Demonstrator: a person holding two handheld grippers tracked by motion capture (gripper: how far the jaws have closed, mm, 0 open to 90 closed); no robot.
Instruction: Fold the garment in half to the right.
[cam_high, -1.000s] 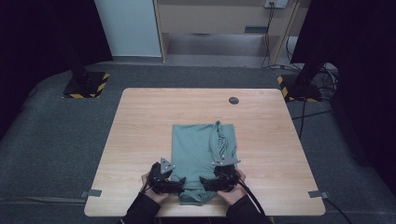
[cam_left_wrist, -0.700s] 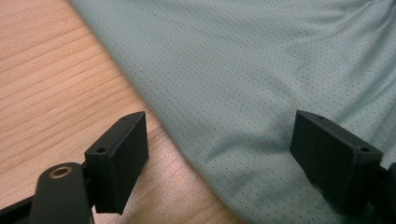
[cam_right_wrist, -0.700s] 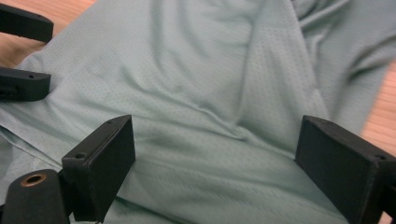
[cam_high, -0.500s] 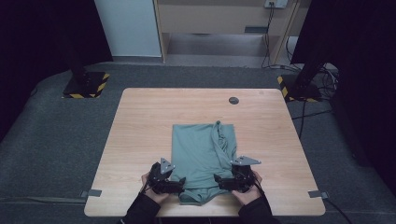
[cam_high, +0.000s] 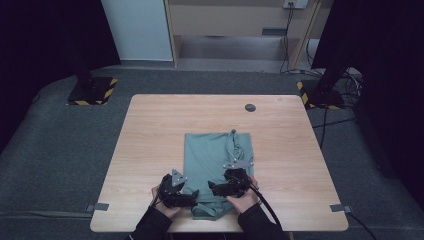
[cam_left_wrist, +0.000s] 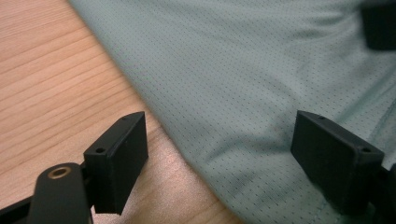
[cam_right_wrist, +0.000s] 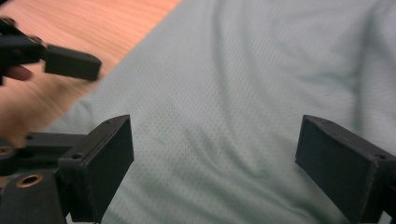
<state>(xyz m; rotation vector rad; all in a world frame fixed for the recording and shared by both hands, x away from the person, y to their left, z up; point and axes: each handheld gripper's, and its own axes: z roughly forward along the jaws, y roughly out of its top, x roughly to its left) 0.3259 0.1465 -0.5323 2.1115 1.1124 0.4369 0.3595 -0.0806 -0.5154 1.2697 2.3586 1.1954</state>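
We are holding both grippers at the near edge of a wooden table, over a folded green shirt lying at its centre. A small dark disc is sitting at 12 o'clock from the shirt, well apart. The left gripper, jaws spread, is straddling the shirt's edge; the right gripper, jaws likewise released, is hovering over plain fabric, nothing blocking either.

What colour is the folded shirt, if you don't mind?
Pale grey-green shirt, finely dotted mesh; clearest in the left gripper view.
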